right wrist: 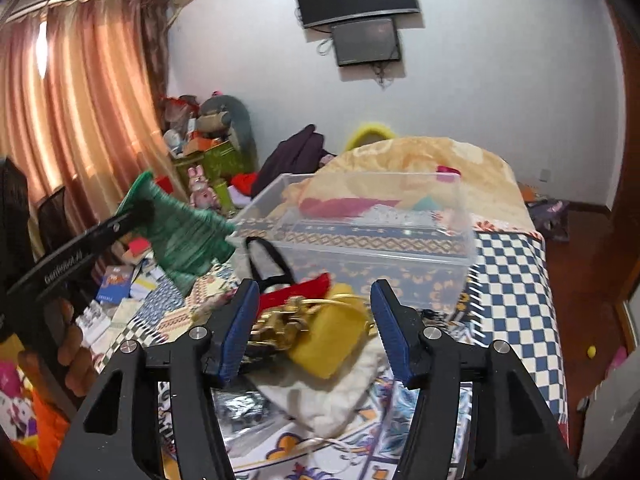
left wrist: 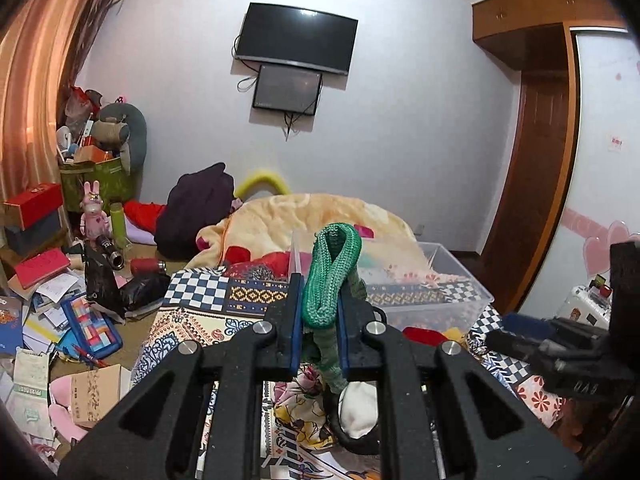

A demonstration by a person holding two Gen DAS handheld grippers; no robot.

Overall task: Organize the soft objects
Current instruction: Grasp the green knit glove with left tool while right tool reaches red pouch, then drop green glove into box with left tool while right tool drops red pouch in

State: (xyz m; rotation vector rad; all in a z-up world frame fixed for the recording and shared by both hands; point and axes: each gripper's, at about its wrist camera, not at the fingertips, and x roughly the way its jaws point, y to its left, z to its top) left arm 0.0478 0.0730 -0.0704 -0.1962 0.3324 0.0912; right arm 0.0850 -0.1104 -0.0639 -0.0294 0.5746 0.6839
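My left gripper (left wrist: 319, 300) is shut on a green knitted piece (left wrist: 332, 272) and holds it up above the bed, in front of a clear plastic bin (left wrist: 452, 280). In the right wrist view the same green knit (right wrist: 180, 236) hangs from the left gripper (right wrist: 138, 210) left of the bin (right wrist: 360, 216). My right gripper (right wrist: 314, 324) is open above a pile: a yellow soft pouch (right wrist: 332, 340), a gold item (right wrist: 284, 320), a red piece (right wrist: 296, 294) and a white cloth bag (right wrist: 332, 396).
The bed carries a patterned quilt (left wrist: 208, 296) and a folded yellow blanket (right wrist: 420, 160). A black strap (right wrist: 268, 260) lies by the bin. Clutter of books and boxes (left wrist: 44, 300) covers the floor at left. Curtains (right wrist: 80, 100) hang at left.
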